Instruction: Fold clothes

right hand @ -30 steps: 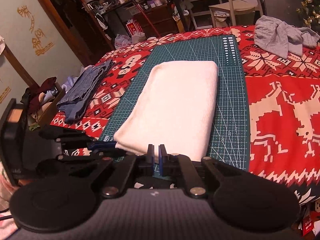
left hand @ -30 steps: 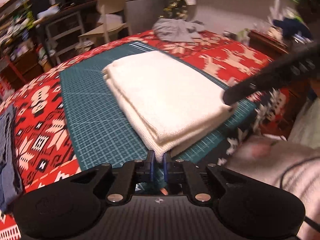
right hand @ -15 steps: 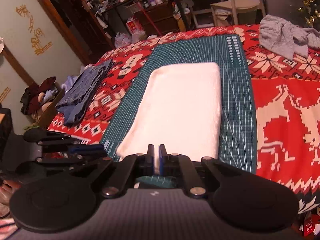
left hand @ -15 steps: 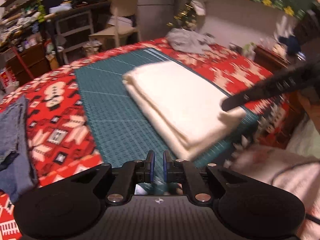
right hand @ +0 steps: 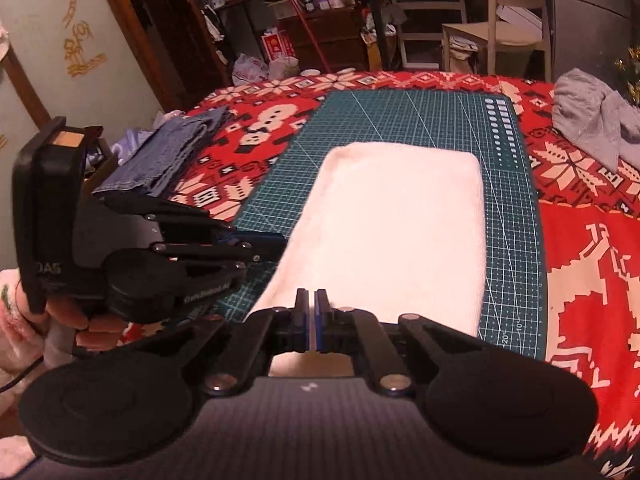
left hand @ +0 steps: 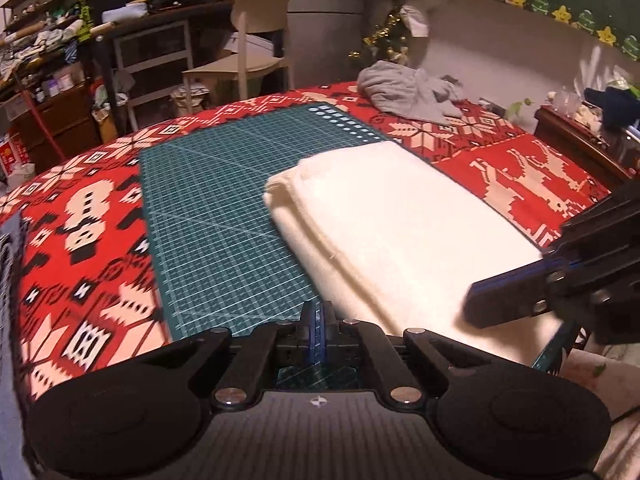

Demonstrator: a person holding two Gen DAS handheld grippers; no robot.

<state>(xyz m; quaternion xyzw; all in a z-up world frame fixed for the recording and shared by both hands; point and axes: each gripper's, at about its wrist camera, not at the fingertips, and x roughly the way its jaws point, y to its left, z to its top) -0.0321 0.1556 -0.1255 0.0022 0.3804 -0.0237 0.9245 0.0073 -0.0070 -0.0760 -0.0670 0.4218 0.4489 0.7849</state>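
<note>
- Left wrist view: left gripper [left hand: 319, 312] low over the near edge of the green cutting mat [left hand: 224, 216], fingers pressed together on nothing, just left of the folded cream cloth [left hand: 400, 236].
- Cloth folded in several layers, lying long on the right half of the mat, stacked edges showing along its left side.
- Right gripper [left hand: 516, 300] entering from the right, tips over the cloth's near right corner; contact with the fabric impossible to tell.
- Right wrist view: right gripper [right hand: 311, 312] with fingers shut together, nothing seen between them, poised at the near end of the cream cloth [right hand: 400, 232].
- Left gripper [right hand: 256, 246] seen side-on at the left, held by a hand [right hand: 80, 320], tips beside the cloth's near left edge, above the mat [right hand: 400, 116].
- Mat spread on a red patterned cover [right hand: 580, 260].
- Folded denim [right hand: 176, 156] on the cover's far left, well apart from the cloth.
- Crumpled grey garment [left hand: 408, 92] at the far right of the cover.
</note>
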